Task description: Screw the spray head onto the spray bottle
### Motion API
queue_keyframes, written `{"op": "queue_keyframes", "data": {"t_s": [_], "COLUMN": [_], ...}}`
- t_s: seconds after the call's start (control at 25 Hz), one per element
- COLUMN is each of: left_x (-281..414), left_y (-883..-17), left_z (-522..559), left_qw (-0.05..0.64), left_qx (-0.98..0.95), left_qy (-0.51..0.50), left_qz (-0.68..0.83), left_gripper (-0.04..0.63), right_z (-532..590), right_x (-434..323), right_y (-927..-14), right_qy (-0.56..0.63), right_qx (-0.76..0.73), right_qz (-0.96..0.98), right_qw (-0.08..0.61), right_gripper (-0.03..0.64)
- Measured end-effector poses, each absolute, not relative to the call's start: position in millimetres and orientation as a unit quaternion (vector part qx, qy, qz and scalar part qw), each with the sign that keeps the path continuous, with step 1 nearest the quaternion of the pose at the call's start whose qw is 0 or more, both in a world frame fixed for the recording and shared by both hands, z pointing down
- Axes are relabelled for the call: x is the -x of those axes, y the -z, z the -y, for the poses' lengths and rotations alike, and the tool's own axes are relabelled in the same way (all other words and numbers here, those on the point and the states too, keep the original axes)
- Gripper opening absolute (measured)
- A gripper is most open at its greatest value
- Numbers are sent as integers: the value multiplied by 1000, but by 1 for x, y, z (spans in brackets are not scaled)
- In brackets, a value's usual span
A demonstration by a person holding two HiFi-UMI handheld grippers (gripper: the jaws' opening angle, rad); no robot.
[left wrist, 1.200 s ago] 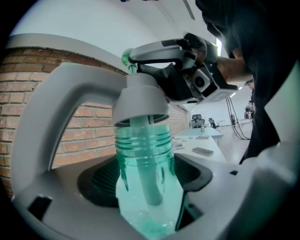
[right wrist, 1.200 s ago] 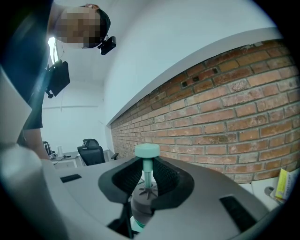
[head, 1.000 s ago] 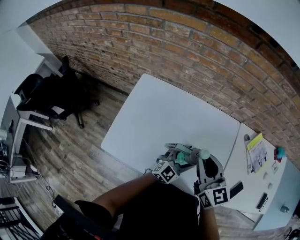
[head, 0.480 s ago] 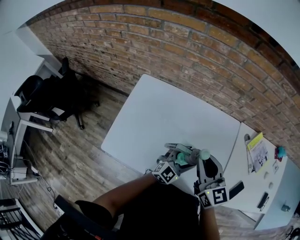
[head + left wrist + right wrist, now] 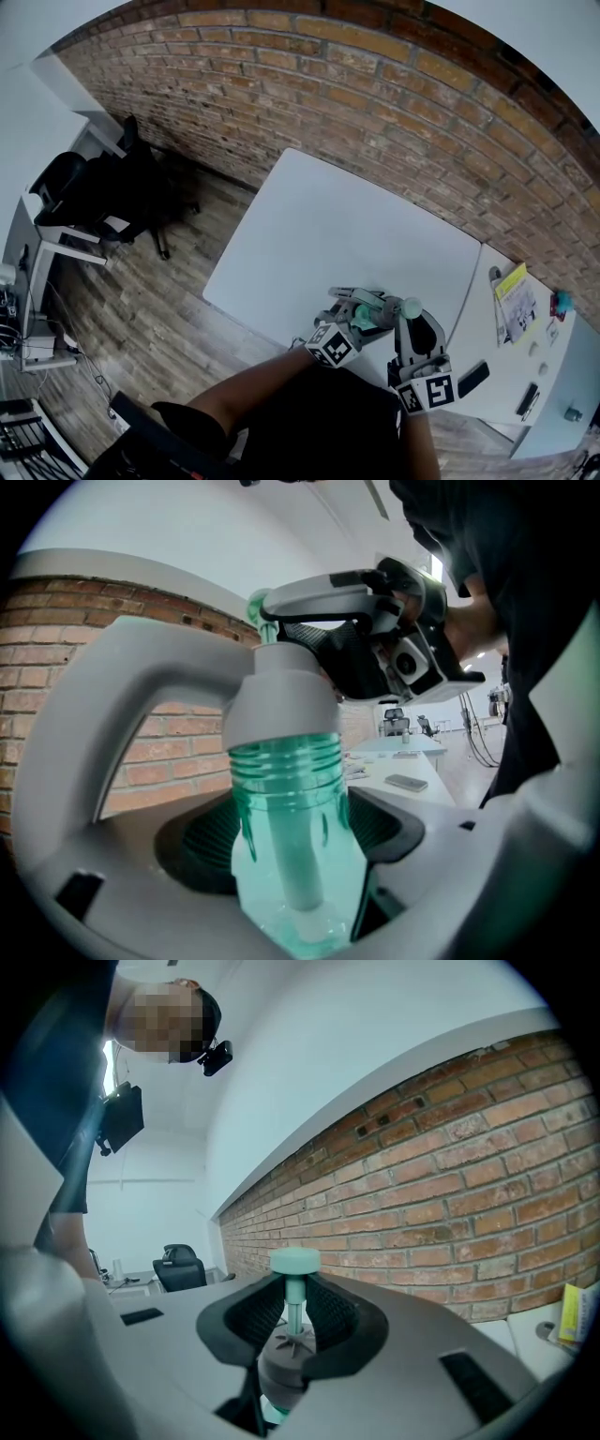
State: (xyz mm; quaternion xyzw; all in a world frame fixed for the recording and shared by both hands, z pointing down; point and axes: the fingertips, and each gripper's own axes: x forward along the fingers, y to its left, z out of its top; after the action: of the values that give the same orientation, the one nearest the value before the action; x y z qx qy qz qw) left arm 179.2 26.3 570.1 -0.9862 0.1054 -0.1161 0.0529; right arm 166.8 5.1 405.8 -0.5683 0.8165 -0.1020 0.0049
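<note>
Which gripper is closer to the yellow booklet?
Right. The right gripper, on the spray head, is left of the yellow booklet; the left gripper, holding the bottle, farther left.

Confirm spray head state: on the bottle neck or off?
On, apparently not fully screwed down. The grey spray head caps the green spray bottle, its dip tube inside, but neck threads show below it.

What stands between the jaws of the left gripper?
The green spray bottle, its threaded neck entering the grey spray head; the left gripper view shows it.
</note>
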Motion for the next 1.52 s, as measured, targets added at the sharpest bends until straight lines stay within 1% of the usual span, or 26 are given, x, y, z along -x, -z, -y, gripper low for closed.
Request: {"op": "queue_keyframes", "data": {"t_s": [0.32,0.88,1.0,1.36,1.52], "left_x": [-181,-181,-181,-180,-181], "left_y": [-569,-570,-570,-570,-569], "left_z": [-26,-24,-24,-22,-24], "left_qw": [43,48,48,43,46], "left_qx": [988,986,986,986,987], "left_qy": [111,117,115,115,114], "left_qz": [-93,-110,-110,-111,-107], "left_gripper": [339,347,345,347,347], "right_z": [-5,-13,-12,-15,-15], "right_x": [-172,-159,-161,-156,-156], "right_y": [-407,-408,-405,-408,-401], "right_qy": [97,63,56,45,43], "right_qx": [570,545,548,538,540], "right_qz": [-816,-836,-834,-842,-840], "right_qw": [22,2,12,10,32], "right_gripper": [72,72,72,72,72]}}
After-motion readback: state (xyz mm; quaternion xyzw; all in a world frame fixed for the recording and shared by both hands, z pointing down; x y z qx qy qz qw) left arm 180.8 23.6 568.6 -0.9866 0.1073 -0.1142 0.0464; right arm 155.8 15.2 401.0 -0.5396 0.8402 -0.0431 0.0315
